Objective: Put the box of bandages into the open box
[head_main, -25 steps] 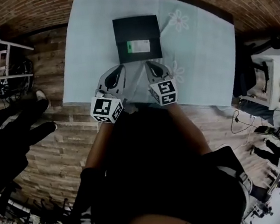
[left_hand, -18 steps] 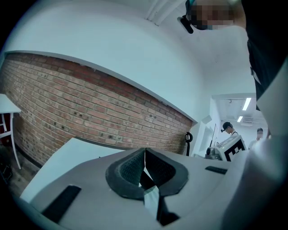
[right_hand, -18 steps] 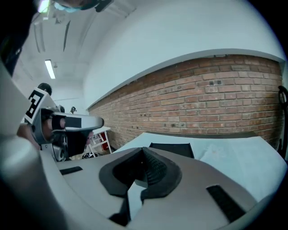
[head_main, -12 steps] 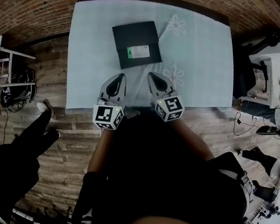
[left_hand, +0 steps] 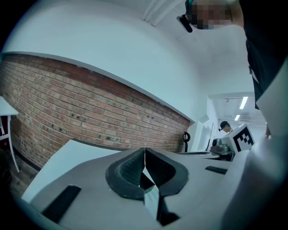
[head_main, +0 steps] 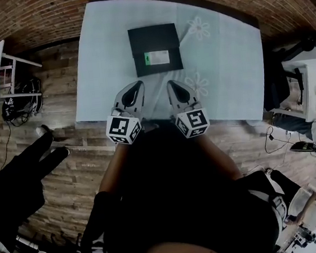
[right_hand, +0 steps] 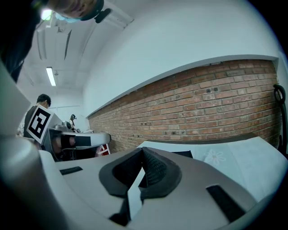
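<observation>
Left gripper and right gripper both pressed together, empty. Bandage box looks already inside black box; retreat without nudging it.

1. We find the head view evenly lit; the pale bench reads bright, the lower half dark.
2. Fisheye bending curves the brick wall, and we note black corners.
3. A ceiling strip light glares mildly; the right tongs look soft up close.

You have bare counter left and right; only the open box stands ahead, brick wall beyond.
</observation>
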`<state>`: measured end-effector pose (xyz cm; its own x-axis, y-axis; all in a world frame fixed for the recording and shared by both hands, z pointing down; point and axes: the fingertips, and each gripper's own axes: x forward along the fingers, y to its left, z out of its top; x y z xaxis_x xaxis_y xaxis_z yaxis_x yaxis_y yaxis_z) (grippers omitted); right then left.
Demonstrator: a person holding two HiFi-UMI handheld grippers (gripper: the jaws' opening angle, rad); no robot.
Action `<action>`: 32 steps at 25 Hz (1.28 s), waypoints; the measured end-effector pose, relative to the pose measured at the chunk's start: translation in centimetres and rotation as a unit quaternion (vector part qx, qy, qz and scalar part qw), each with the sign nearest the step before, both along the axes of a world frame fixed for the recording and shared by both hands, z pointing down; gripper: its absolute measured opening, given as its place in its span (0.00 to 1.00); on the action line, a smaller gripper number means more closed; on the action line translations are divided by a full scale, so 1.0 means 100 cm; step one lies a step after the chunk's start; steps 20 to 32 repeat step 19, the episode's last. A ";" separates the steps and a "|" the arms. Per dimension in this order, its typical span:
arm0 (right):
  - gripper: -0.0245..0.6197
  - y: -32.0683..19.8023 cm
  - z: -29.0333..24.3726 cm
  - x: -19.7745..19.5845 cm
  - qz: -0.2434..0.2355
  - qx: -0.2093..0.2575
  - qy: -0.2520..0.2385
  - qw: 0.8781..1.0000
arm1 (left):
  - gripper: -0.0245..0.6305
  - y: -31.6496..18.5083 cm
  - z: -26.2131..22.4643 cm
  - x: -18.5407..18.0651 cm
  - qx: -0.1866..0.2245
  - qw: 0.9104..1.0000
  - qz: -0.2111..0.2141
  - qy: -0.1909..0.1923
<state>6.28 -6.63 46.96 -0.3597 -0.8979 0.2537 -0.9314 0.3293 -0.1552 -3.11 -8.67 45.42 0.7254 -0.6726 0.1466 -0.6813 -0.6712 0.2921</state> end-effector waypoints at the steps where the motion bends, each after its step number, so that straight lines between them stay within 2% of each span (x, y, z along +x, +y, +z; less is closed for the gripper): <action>1: 0.08 0.000 -0.001 0.000 0.000 0.001 -0.001 1.000 | 0.09 0.000 0.000 0.000 0.000 1.000 0.000 0.000; 32: 0.08 -0.002 -0.002 0.002 -0.006 0.003 -0.001 1.000 | 0.09 -0.003 0.003 0.007 -0.005 1.000 0.004 -0.002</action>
